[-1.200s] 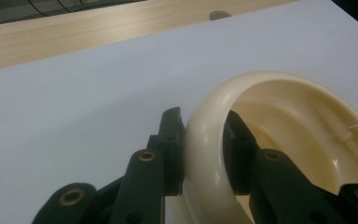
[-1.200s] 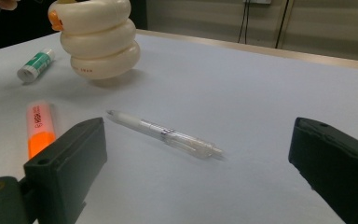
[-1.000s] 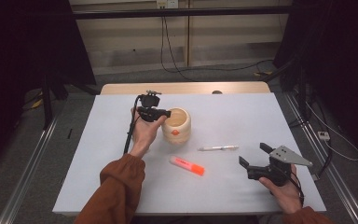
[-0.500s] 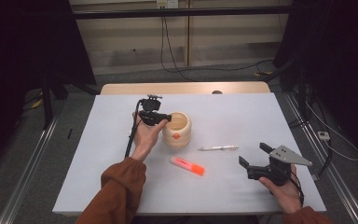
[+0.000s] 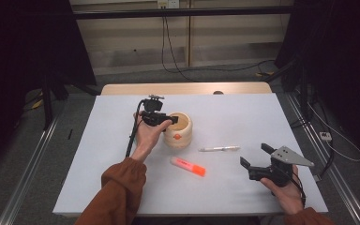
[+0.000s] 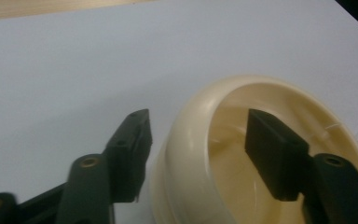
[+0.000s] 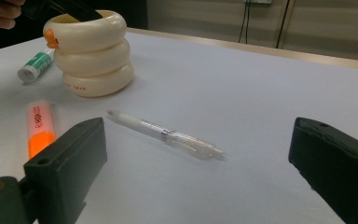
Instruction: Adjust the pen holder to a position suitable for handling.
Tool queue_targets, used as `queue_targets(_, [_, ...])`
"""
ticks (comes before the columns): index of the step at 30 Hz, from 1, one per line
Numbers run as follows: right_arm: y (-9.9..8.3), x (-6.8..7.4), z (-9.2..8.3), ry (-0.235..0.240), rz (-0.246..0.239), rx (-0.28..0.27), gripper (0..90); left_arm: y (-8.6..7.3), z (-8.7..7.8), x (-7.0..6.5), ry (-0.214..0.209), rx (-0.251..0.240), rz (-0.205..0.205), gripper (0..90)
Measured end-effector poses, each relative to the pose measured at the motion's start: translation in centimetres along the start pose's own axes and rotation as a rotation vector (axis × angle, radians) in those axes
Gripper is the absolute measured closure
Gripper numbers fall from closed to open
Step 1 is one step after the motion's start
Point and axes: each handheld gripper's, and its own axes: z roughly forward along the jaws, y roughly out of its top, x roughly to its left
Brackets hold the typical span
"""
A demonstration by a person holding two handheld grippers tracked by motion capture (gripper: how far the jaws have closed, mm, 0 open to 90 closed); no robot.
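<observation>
A cream ribbed cup (image 5: 179, 133) stands upright near the middle of the white table (image 5: 243, 112). My left gripper (image 5: 172, 120) is at its near-left rim. In the left gripper view the gripper (image 6: 200, 135) is open, one jaw outside the cup's wall (image 6: 182, 154) and one inside, straddling the rim. A clear pen (image 5: 219, 149) lies right of the cup and an orange highlighter (image 5: 188, 166) lies in front of it. My right gripper (image 5: 255, 155) rests open at the front right. In the right gripper view, the pen (image 7: 165, 134) lies just beyond that gripper (image 7: 200, 168).
A green-and-white marker (image 7: 35, 65) lies behind the cup (image 7: 93, 51), beside the orange highlighter (image 7: 39, 128). The left gripper's black cable (image 5: 131, 140) trails along the table toward the front. A wooden edge (image 5: 183, 88) runs along the table's far side.
My left gripper has shifted slightly toward the cup, and its jaws now straddle the rim. The right gripper has stayed put.
</observation>
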Motion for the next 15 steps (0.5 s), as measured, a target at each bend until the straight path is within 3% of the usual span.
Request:
queue_targets(3, [0.0, 0.0, 0.0, 0.000, -0.001, 0.000, 3.7, 0.1, -0.3, 0.0, -0.016, -0.028, 0.019, 30.1])
queue_targets(9, [0.0, 0.0, 0.0, 0.001, 0.000, 0.001, 3.7, 0.2, -1.0, -0.1, 0.012, -0.062, 0.051, 11.4])
queue_targets(12, [0.0, 0.0, 0.0, 0.000, 0.000, 0.001, 3.8, 0.3, -1.5, 0.0, 0.008, -0.070, 0.063, 7.5])
queue_targets(15, [0.0, 0.0, 0.0, 0.000, -0.001, 0.000, 3.8, 0.2, -2.4, 0.3, -0.007, -0.104, 0.046, 5.8])
